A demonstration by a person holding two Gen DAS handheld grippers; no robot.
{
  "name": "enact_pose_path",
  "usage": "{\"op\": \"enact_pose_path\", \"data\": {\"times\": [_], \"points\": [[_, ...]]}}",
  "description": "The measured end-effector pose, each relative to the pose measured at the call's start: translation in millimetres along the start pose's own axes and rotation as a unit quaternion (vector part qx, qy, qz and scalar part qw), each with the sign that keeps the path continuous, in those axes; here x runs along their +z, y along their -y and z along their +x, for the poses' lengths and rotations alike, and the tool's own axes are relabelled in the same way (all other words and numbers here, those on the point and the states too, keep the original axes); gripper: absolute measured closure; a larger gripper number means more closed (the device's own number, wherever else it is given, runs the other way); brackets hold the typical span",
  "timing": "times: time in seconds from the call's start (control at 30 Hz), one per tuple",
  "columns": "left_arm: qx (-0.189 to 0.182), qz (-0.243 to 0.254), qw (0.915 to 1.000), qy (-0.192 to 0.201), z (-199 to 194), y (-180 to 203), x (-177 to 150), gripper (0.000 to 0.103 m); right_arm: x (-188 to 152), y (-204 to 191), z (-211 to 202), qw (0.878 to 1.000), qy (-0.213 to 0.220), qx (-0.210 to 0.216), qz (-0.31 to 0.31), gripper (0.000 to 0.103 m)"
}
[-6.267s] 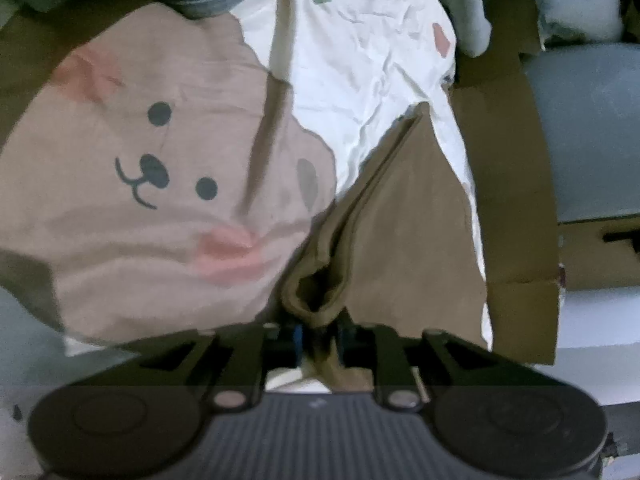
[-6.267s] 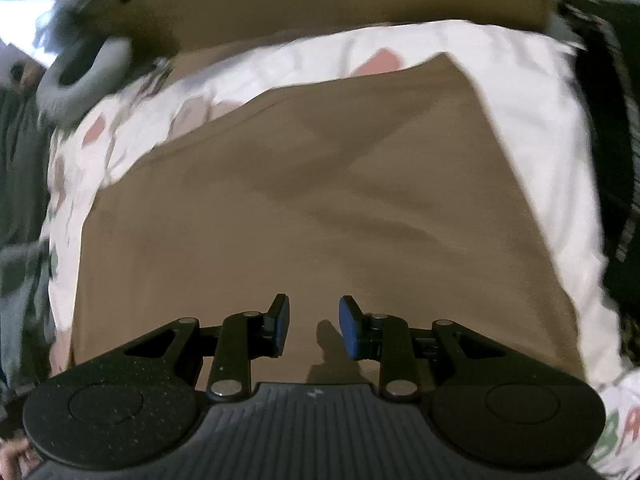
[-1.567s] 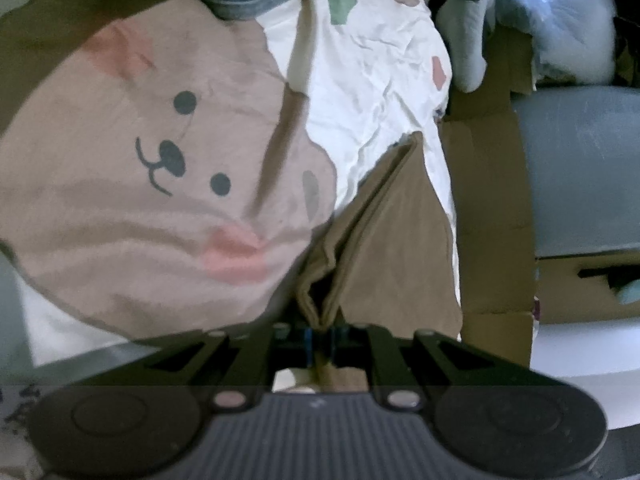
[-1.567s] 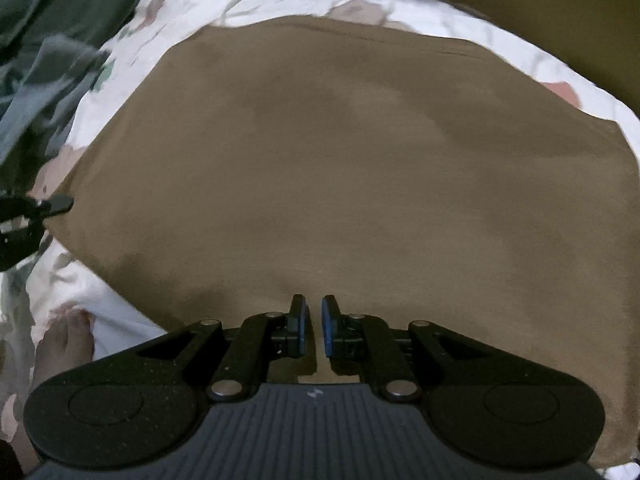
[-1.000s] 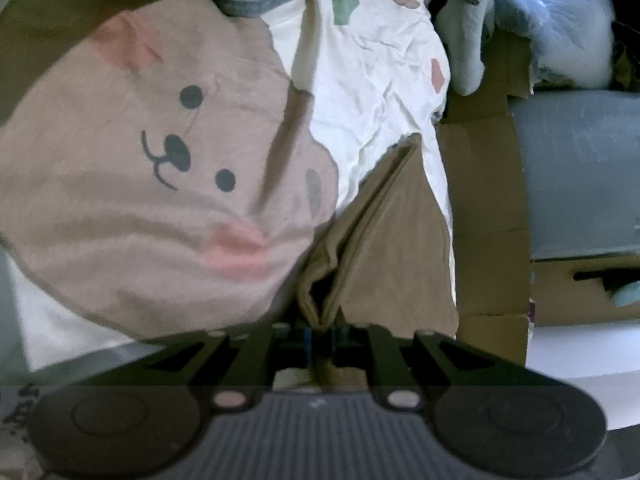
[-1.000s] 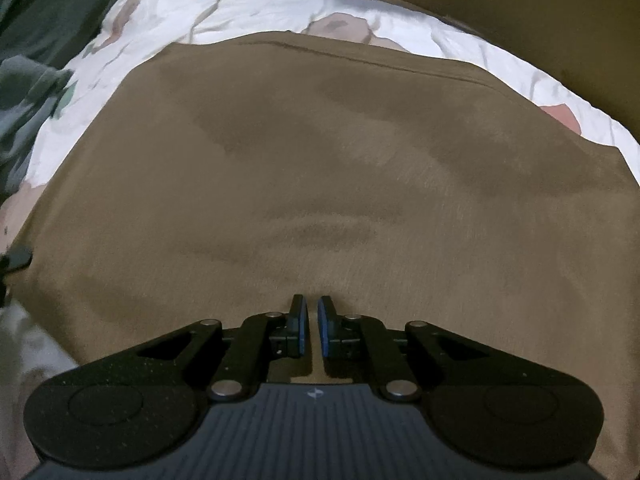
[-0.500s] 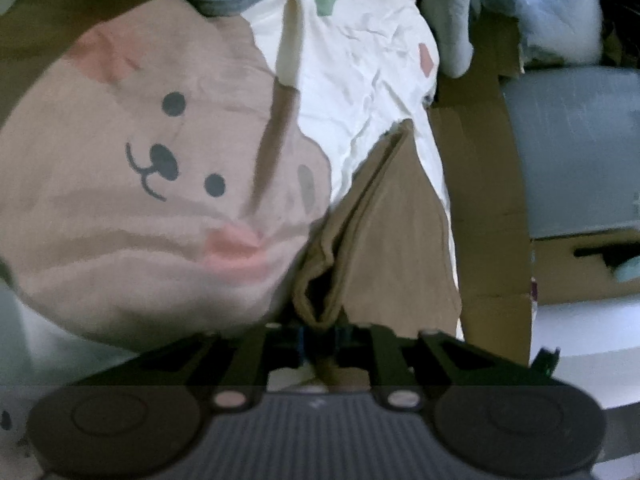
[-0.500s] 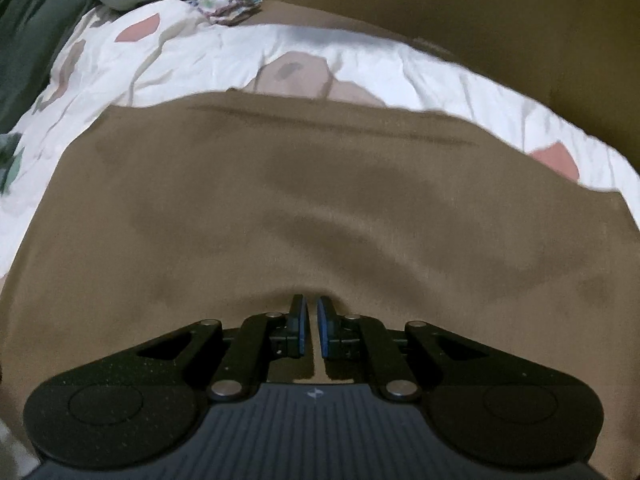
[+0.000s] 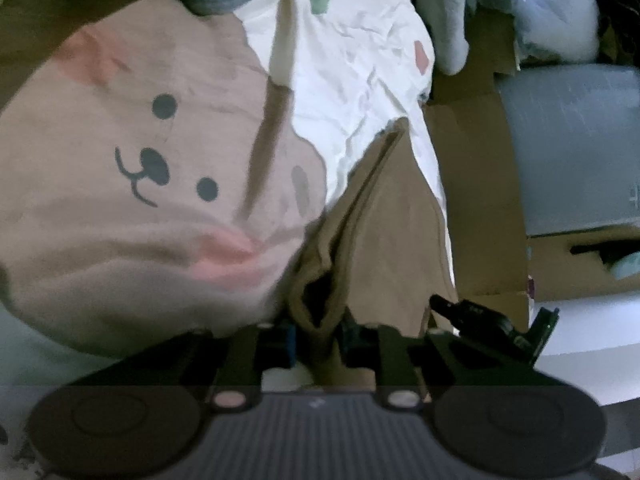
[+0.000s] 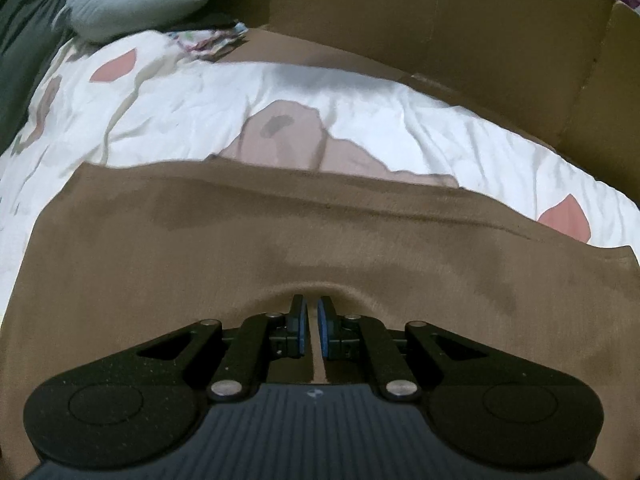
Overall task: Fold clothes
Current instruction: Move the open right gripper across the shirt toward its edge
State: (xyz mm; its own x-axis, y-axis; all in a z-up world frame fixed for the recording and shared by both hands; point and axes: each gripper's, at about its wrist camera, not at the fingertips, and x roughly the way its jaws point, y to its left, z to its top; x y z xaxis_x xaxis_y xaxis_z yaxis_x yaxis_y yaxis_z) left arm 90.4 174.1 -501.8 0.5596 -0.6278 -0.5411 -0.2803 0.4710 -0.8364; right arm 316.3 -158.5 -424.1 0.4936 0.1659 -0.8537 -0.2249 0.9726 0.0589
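A brown garment [image 10: 280, 248] lies spread flat on a white printed bedsheet [image 10: 200, 92]. My right gripper [image 10: 311, 312] is shut, its fingertips pressed into the cloth near its far edge, where a small pucker forms. In the left wrist view the same garment [image 9: 396, 232] runs away as a folded strip. A bunched corner of it sits between the fingers of my left gripper [image 9: 318, 334], whose jaws are opening while the pads still touch the cloth.
A large bear-face print [image 9: 152, 184] covers the sheet on the left. Cardboard [image 9: 476, 200] and a grey box [image 9: 576, 148] stand to the right. A black tool part [image 9: 480, 316] pokes in by the garment's right edge. A grey neck pillow [image 10: 136, 0] lies far left.
The right gripper slid across the garment toward its far edge, so more white sheet shows beyond. The left gripper's fingers parted slightly around the bunched corner. A black tool part entered the left view.
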Motion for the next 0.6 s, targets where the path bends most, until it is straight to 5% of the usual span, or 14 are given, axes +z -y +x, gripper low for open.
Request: {"op": "enact_pose_path", "data": {"times": [0.6], "points": [[-0.013,0.004,0.9999,0.000,0,9,6,0.094,42,21,22,1.000,0.017,-0.011,0.009,0.090]]}}
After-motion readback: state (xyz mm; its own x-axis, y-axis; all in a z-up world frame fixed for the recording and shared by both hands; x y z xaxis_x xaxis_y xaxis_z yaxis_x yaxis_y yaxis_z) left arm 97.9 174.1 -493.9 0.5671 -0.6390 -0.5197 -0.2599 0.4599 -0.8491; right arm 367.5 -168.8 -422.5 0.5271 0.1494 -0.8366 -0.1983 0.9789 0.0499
